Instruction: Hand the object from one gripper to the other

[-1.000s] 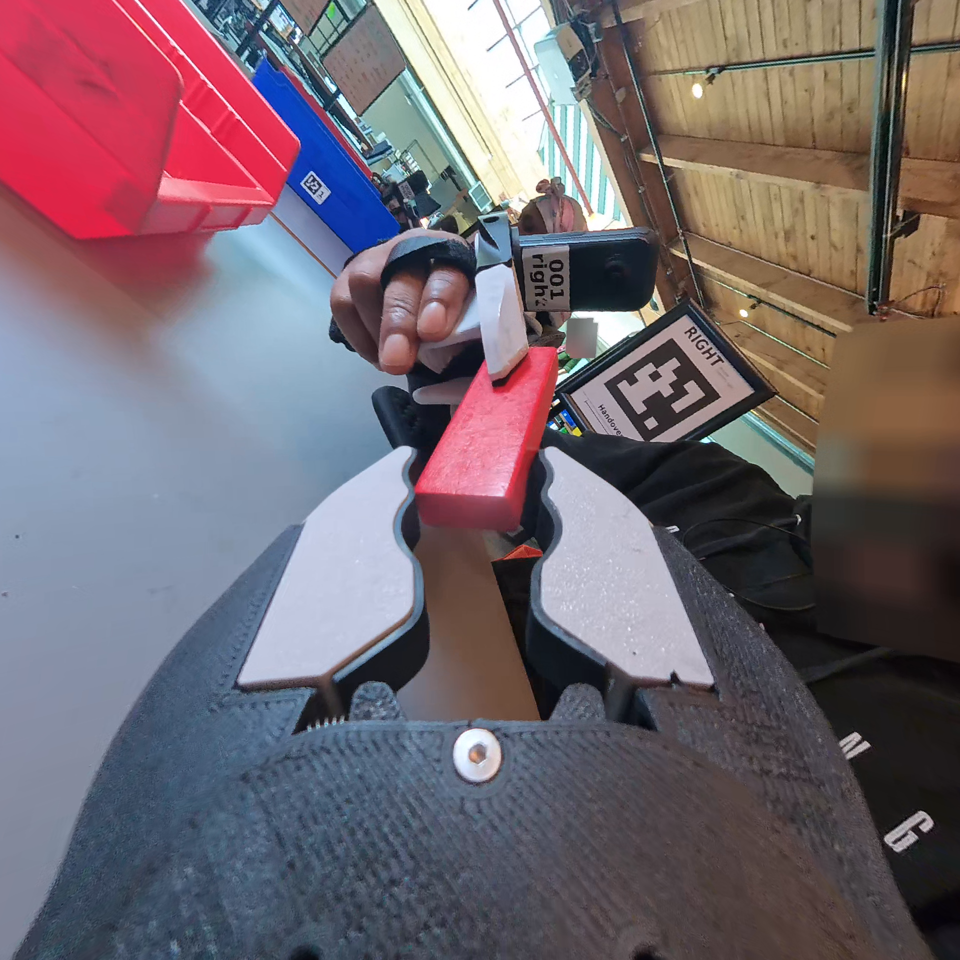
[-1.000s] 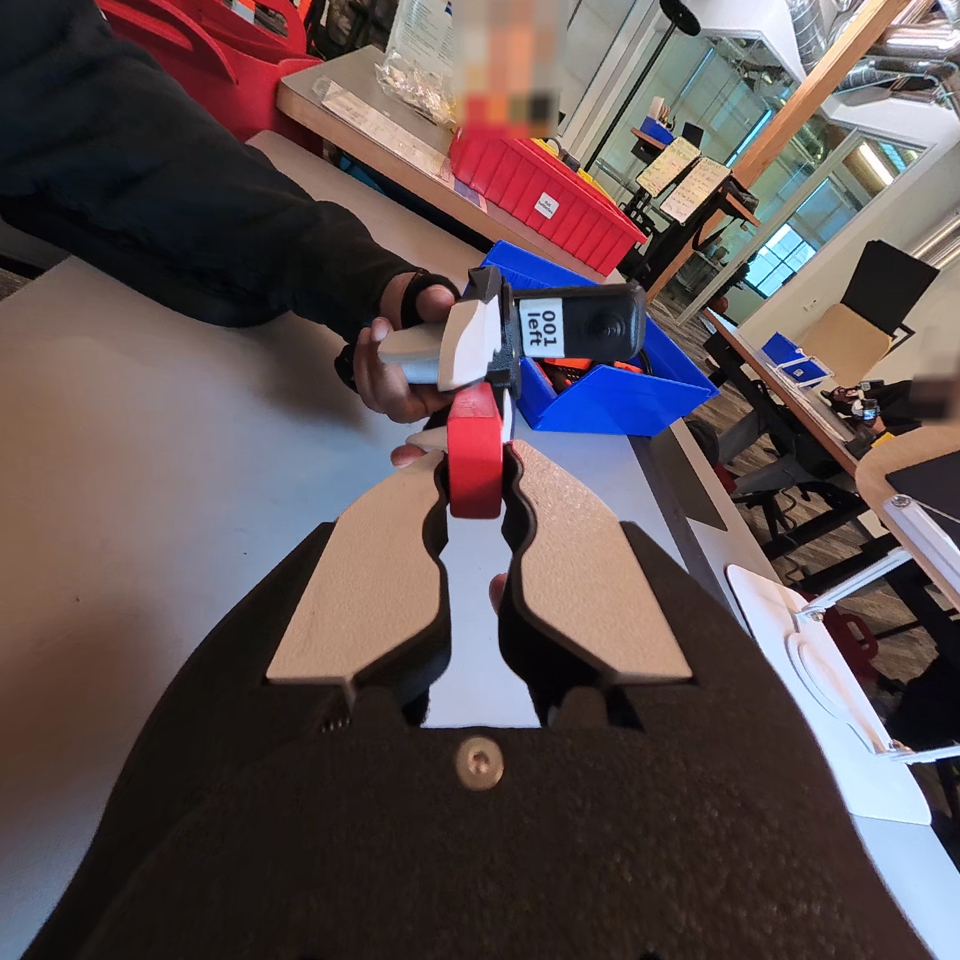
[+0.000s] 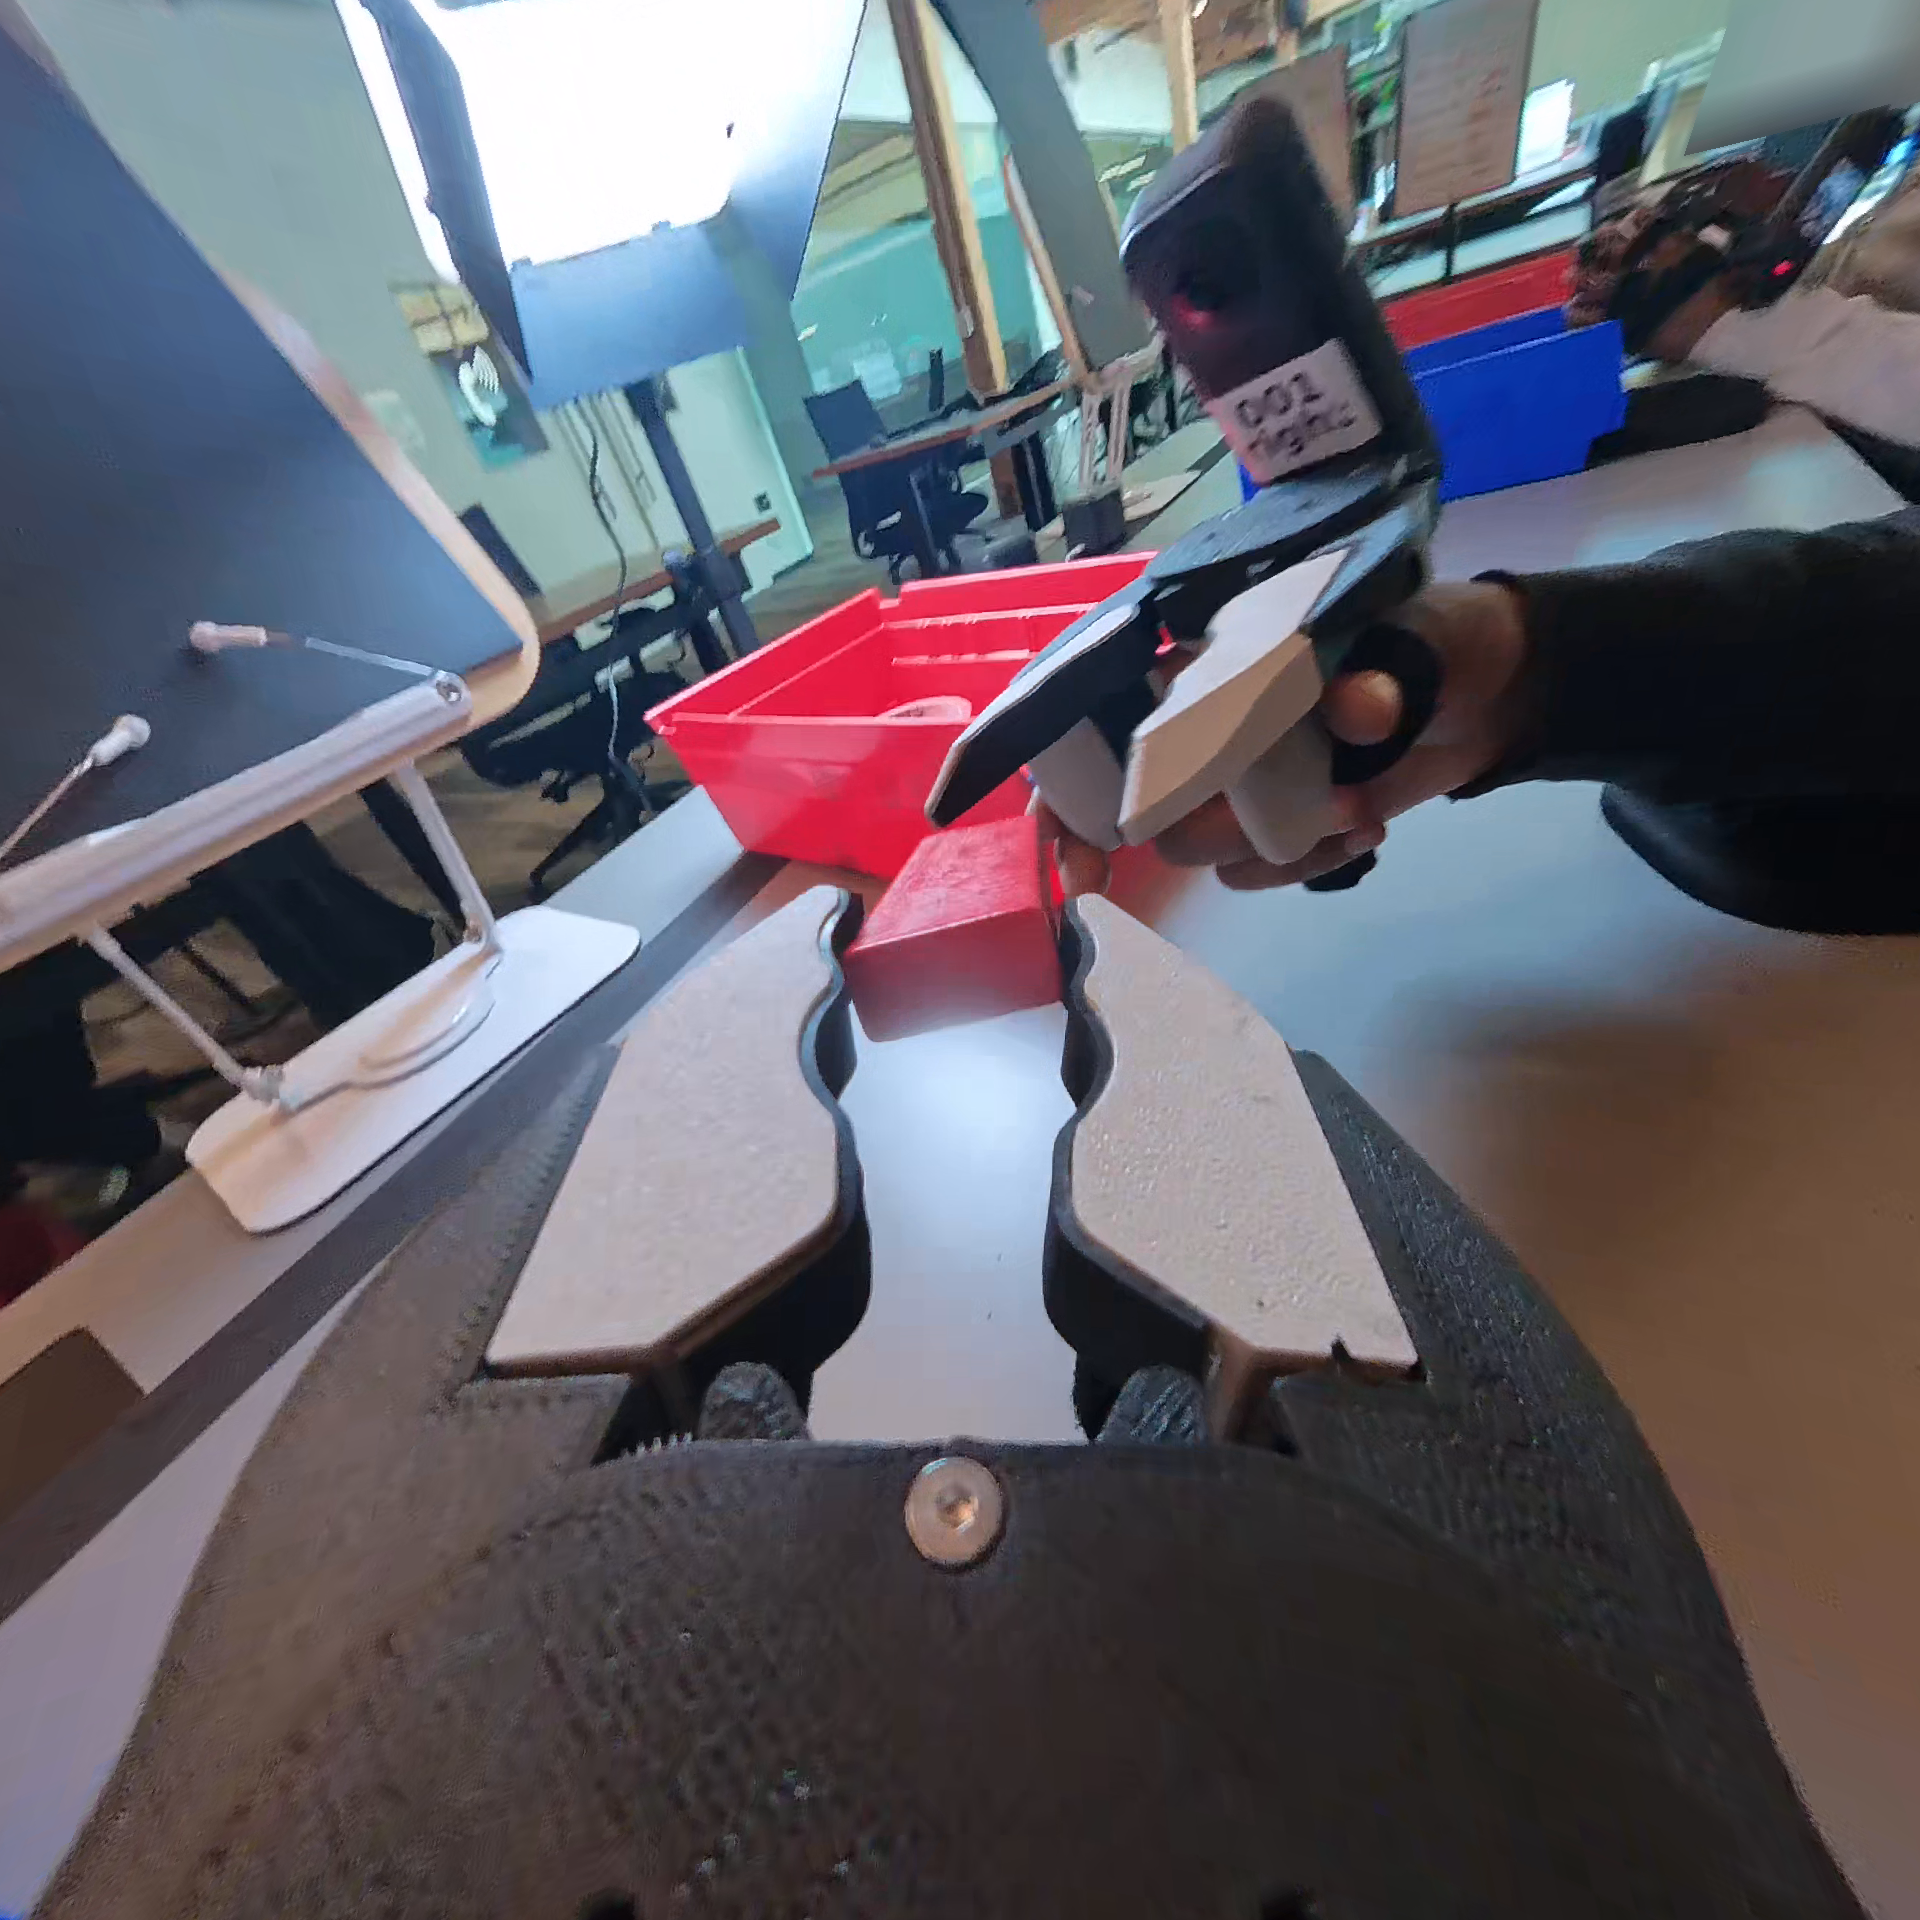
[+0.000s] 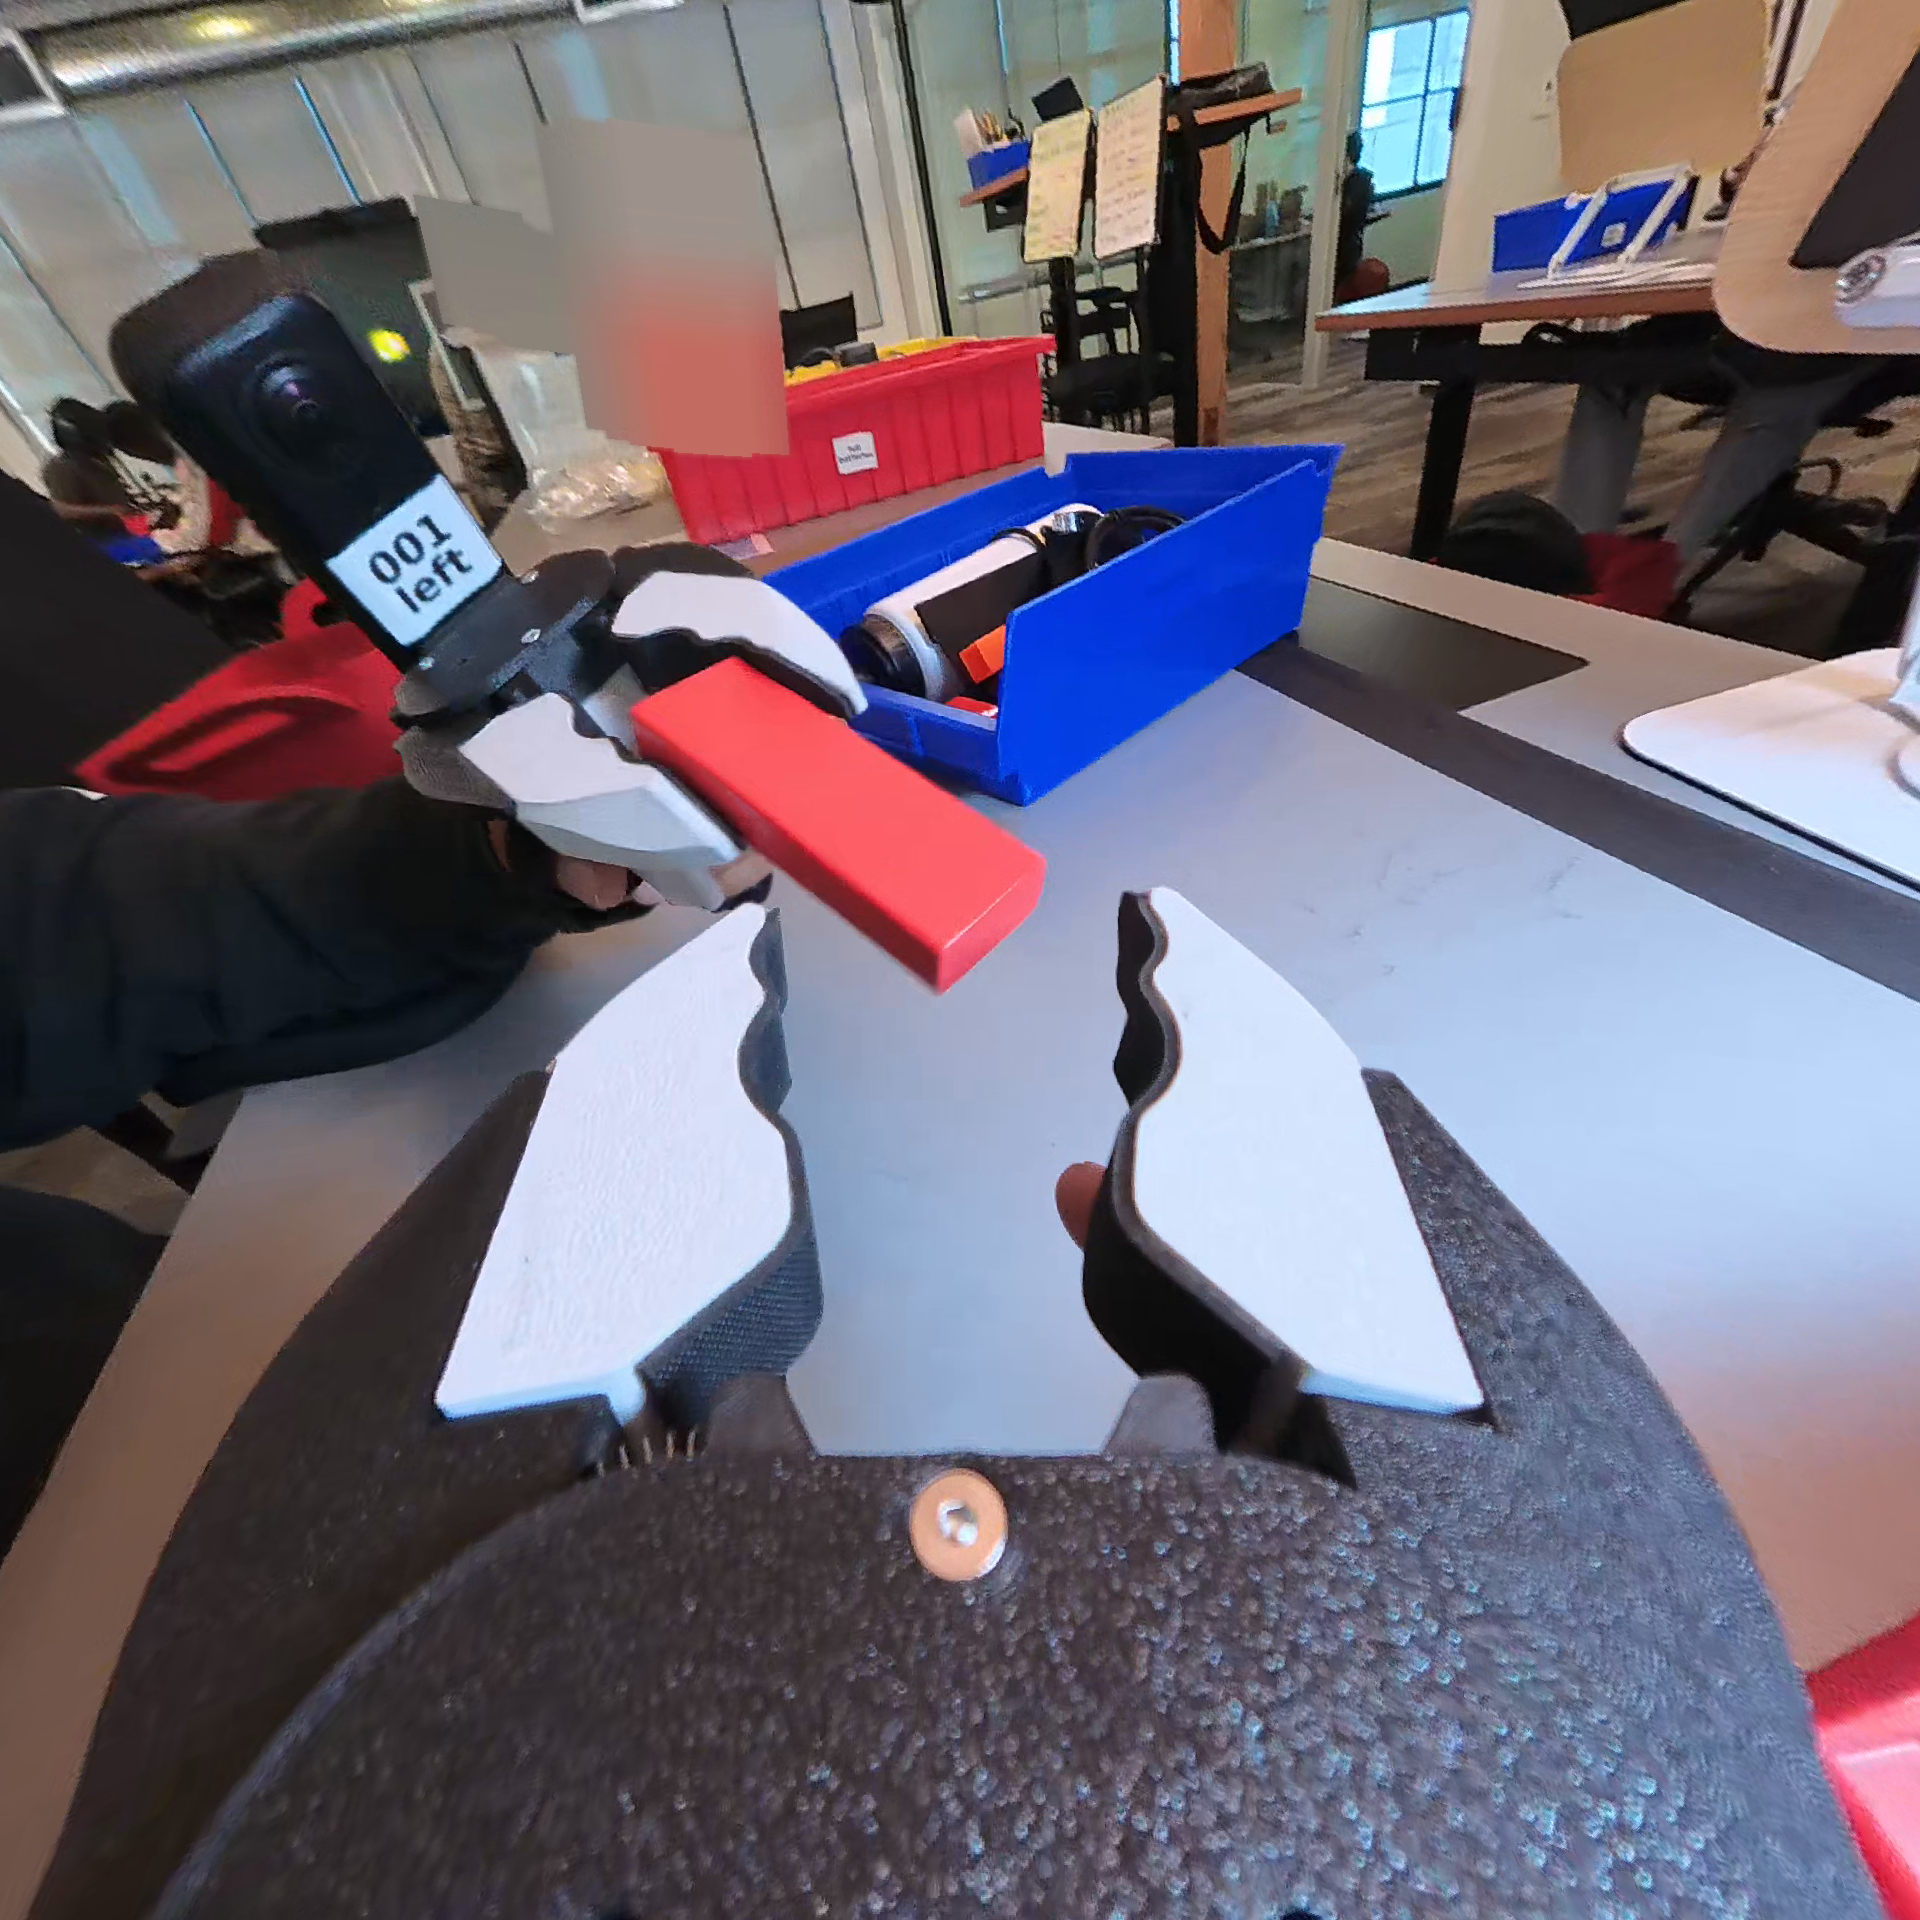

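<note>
- The left claw (image 3: pixel 956 914) is clenched on one end of the red block (image 3: pixel 961 925), its two fingers pressed against the block's sides.
- From the right wrist view the same left claw (image 4: pixel 769 758) shows at the left, and the red block (image 4: pixel 842 821) juts out of it, slanting down toward the camera, clear of the grey tabletop (image 4: pixel 1403 935).
- The right claw (image 4: pixel 945 914) is released, its fingers spread wide with nothing between them; the block's free end hangs just in front of and slightly above that gap, touching neither finger.
- In the left wrist view the right claw (image 3: pixel 1023 795) sits just beyond the block, fingers parted, held by a hand (image 3: pixel 1382 748) in a dark sleeve.
- A blue bin (image 4: pixel 1143 644) with a white cylinder and other items inside stands on the tabletop behind the block.
- A red bin (image 3: pixel 831 769) stands on the tabletop beyond the left claw.
- A white stand base (image 3: pixel 416 1060) rests near the tabletop's left edge.
</note>
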Tool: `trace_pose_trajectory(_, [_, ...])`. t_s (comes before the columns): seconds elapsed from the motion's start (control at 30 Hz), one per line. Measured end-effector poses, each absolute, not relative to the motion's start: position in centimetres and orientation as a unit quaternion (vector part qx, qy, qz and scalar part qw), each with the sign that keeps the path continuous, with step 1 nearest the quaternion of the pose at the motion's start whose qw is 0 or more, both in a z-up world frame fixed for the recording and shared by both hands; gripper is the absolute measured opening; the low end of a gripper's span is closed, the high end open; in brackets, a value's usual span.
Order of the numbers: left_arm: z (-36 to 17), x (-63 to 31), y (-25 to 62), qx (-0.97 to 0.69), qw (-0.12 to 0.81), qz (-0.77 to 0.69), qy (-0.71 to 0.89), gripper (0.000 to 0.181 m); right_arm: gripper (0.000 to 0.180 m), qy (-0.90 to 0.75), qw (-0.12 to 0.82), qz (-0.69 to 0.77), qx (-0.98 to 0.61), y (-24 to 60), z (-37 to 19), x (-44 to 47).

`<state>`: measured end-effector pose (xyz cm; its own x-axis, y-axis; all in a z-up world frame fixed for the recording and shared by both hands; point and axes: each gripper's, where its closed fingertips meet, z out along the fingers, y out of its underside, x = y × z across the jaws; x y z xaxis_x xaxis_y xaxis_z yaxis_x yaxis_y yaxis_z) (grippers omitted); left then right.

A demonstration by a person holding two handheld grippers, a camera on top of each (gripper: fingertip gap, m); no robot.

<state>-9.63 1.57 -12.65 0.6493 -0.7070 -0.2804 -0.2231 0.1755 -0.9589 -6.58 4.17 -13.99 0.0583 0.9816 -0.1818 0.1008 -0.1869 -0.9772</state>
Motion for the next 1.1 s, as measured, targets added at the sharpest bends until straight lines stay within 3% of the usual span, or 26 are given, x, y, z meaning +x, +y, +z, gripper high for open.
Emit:
trace_pose_trajectory(0.27, [-10.8,-8.2,-1.1,-0.558,0.67,-0.274,0.405,0.037,0.04,-0.501,0.393,0.587,-0.499,1.5,-13.1,-5.5])
trace_pose_trajectory(1.1, [-10.8,-7.7,-2.6,-0.543,0.642,-0.336,0.425,0.037,0.032,-0.529,0.346,0.625,-0.458,-0.8,-12.8,-4.9])
